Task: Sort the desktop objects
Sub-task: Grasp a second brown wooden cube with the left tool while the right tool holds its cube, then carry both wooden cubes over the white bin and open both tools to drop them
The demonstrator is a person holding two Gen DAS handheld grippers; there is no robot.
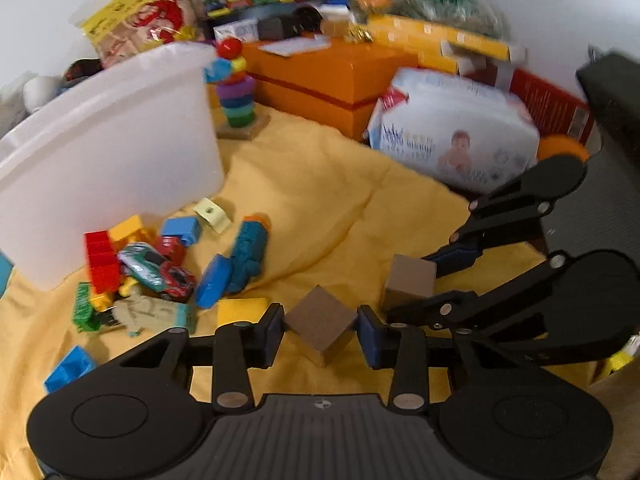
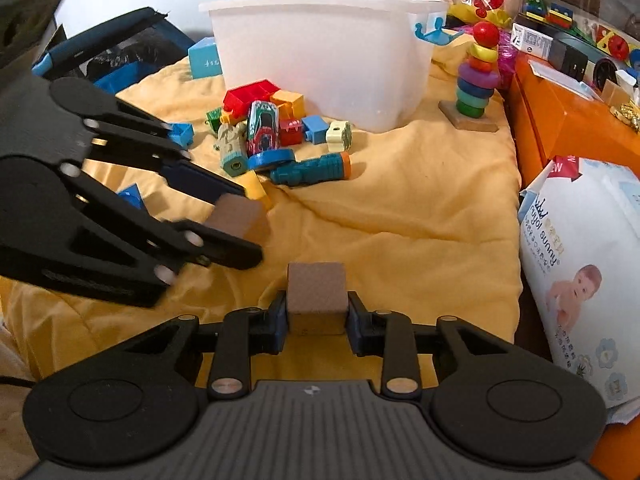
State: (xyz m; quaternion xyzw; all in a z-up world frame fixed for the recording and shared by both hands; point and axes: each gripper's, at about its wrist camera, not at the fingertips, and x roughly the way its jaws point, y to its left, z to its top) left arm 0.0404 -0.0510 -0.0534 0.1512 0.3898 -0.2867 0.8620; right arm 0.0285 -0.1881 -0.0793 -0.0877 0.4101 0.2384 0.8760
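Observation:
Each gripper holds a brown cube above the yellow cloth (image 1: 320, 208). In the left wrist view my left gripper (image 1: 320, 333) is shut on one brown cube (image 1: 320, 326), which is turned corner-on between the blue pads. To its right, my right gripper (image 1: 416, 288) is shut on the second brown cube (image 1: 410, 280). The right wrist view shows that second cube (image 2: 316, 288) square between the right gripper's (image 2: 316, 316) pads, with the left gripper (image 2: 248, 226) and its cube (image 2: 236, 214) at the left. The two cubes are close together but apart.
A white plastic bin (image 1: 108, 152) stands at the back left. A pile of toys lies before it: a toy car (image 2: 262, 128), colour blocks, a teal toy (image 2: 312, 168). A ring stacker (image 2: 478, 80), an orange box (image 1: 332, 80) and a wipes pack (image 2: 580, 260) line the right.

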